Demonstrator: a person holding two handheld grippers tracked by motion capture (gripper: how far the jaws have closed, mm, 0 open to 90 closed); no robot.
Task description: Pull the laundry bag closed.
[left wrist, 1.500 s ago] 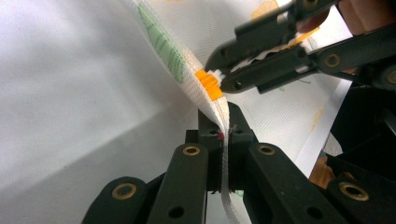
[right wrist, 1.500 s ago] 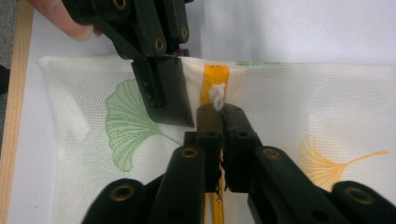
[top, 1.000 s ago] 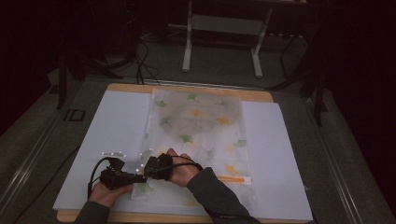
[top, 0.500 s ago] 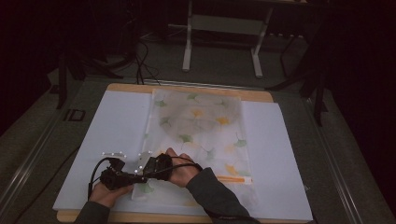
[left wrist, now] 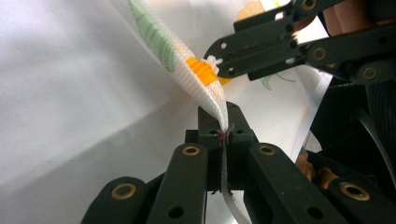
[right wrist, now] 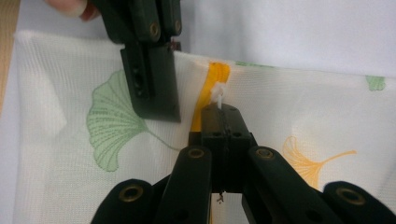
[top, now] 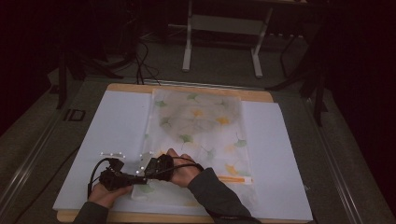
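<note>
Mesh bag [top: 198, 126]: white, printed with green and yellow ginkgo leaves, lies flat on the white sheet [top: 112, 130] covering the bench [top: 261, 95]; its near-left corner is lifted.
Zipper end [right wrist: 215, 74]: orange tape at the bag's near edge, with a small white pull [right wrist: 218, 95].
Left hand-held gripper [left wrist: 223, 133]: jaws together, clamped on the bag's folded edge, just beside the orange tape.
Right hand-held gripper [right wrist: 224, 116]: jaws together, pinching the white pull.
Hands: both at the bag's near-left corner in the high view, the two grippers close together there.
</note>
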